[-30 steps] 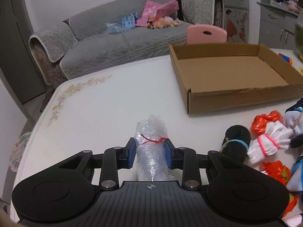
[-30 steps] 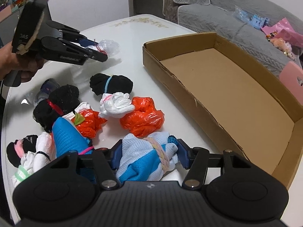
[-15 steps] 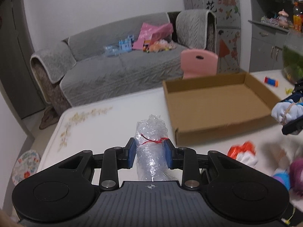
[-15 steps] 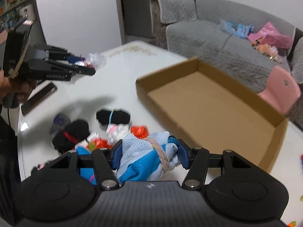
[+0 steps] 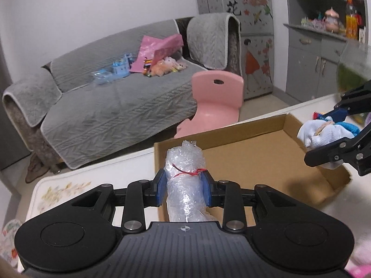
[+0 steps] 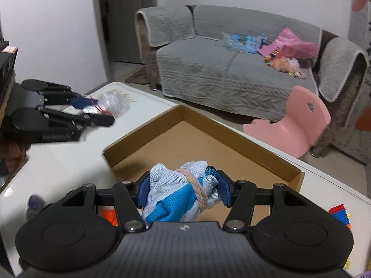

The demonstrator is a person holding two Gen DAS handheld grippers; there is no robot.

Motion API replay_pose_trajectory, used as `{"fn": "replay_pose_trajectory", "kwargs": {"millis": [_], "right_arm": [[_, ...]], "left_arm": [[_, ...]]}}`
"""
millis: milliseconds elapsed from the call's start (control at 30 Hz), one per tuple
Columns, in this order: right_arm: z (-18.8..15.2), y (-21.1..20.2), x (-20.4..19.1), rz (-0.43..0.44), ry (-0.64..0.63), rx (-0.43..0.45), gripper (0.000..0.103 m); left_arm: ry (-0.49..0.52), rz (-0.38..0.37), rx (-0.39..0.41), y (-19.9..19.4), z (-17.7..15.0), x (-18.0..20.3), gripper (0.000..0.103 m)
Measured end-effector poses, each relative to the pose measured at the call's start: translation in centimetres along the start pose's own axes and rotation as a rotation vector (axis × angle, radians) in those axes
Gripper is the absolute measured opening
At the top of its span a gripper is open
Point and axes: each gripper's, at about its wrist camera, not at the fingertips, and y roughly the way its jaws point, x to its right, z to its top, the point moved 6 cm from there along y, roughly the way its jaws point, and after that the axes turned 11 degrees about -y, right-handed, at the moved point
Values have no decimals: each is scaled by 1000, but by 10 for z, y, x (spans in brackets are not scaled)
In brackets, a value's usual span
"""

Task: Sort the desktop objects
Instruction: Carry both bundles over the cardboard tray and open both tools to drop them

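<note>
Both tongs grip bundles: left tongs (image 5: 184, 191) a plastic roll (image 5: 185, 180), right tongs (image 6: 183, 191) seemingly socks (image 6: 180, 194).

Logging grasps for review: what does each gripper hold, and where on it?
Left gripper: clear plastic bundle, pinched mid-length at its red tie. Right gripper: blue-white sock bundle, clamped across its middle.

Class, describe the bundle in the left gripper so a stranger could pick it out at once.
Start at the shallow brown cardboard box on the white table. Near its corner, the left gripper is shut on a clear crinkled plastic roll. A thin red band ties it, whereas the right gripper holds a blue-and-white knitted cloth bundle.
</note>
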Motion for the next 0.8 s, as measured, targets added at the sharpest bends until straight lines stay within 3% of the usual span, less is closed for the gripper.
{"fn": "replay_pose_trajectory", "kwargs": {"millis": [333, 567, 733, 800], "right_arm": [[-12, 46, 21, -68, 46, -60, 54], [-26, 64, 19, -104, 53, -95, 54], [-39, 73, 9, -116, 48, -126, 54], [-45, 73, 5, -118, 52, -134, 54]], "left_arm": [[-51, -7, -45, 65, -14, 6, 38], [-138, 10, -74, 73, -32, -9, 38], [-142, 5, -122, 76, -60, -9, 39], [-117, 17, -107, 68, -67, -6, 39]]}}
